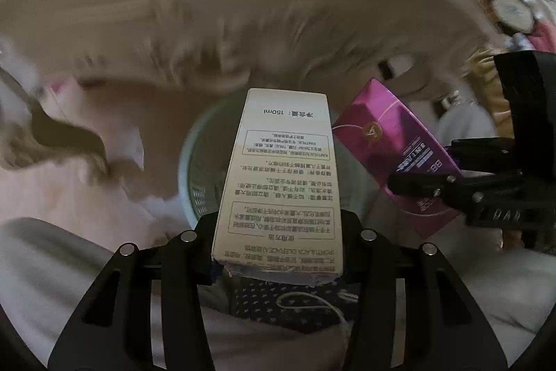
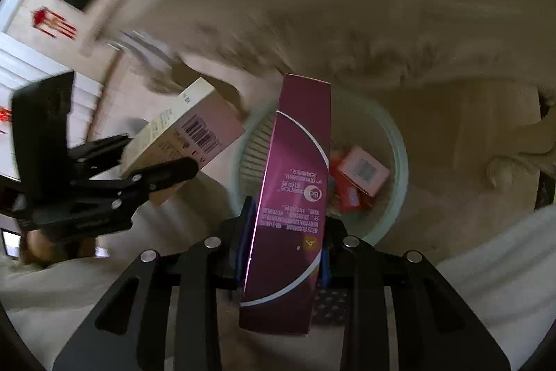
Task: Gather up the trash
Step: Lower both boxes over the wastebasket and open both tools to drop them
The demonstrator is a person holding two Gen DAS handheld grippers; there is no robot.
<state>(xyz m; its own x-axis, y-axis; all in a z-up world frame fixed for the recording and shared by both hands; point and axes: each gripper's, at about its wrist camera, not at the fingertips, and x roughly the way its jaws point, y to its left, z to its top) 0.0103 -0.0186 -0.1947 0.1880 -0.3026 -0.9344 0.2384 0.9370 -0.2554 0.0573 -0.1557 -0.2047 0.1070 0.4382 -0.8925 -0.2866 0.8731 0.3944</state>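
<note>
Your left gripper (image 1: 278,252) is clenched on a cream box (image 1: 278,179), your right gripper (image 2: 283,252) on a purple box (image 2: 292,197). Both boxes point lengthwise toward the pale bin (image 2: 396,141) just beyond them; the purple box seems nearer its opening.

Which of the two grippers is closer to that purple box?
Right. The right gripper clamps the purple box above the pale green bin; the left gripper holds a cream box alongside, apart from the purple one.
</note>
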